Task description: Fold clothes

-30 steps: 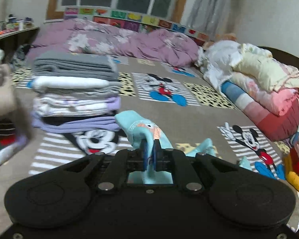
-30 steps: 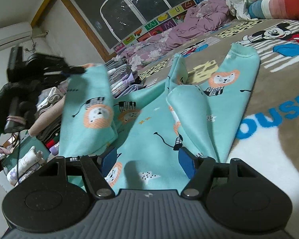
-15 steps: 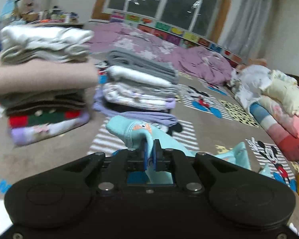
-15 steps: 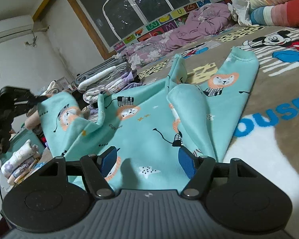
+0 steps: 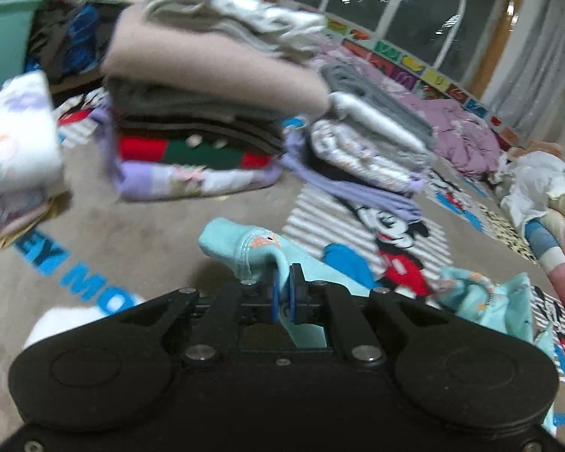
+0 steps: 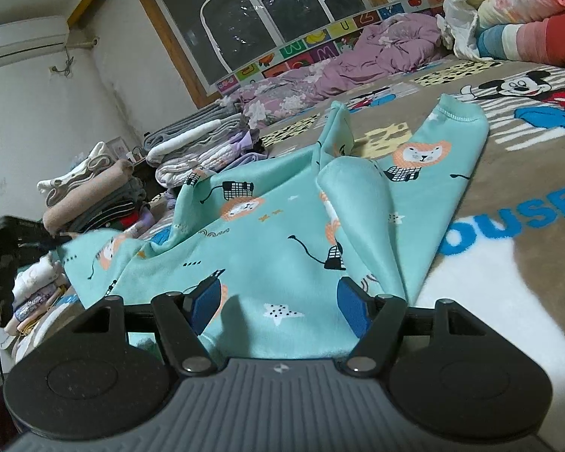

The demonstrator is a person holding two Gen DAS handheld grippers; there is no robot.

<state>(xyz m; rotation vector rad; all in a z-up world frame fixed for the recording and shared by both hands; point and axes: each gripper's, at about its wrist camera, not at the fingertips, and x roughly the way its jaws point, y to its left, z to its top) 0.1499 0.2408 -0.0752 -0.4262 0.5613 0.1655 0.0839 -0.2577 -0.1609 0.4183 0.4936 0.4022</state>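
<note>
Left gripper (image 5: pixel 283 290) pinches the teal lion-print garment's (image 6: pixel 267 233) cuff; right gripper (image 6: pixel 278 303) gapes wide over its hem, bare brown blanket (image 6: pixel 508 173) rightward.

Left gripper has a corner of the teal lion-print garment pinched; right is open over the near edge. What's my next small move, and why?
Probably shut the right gripper on the near edge of the teal garment. Its jaws stand wide apart with cloth lying between them, while the left gripper is clamped on a corner of the garment. The middle is rumpled on the blanket, so gripping a second point should let you pull it flat before folding.
</note>
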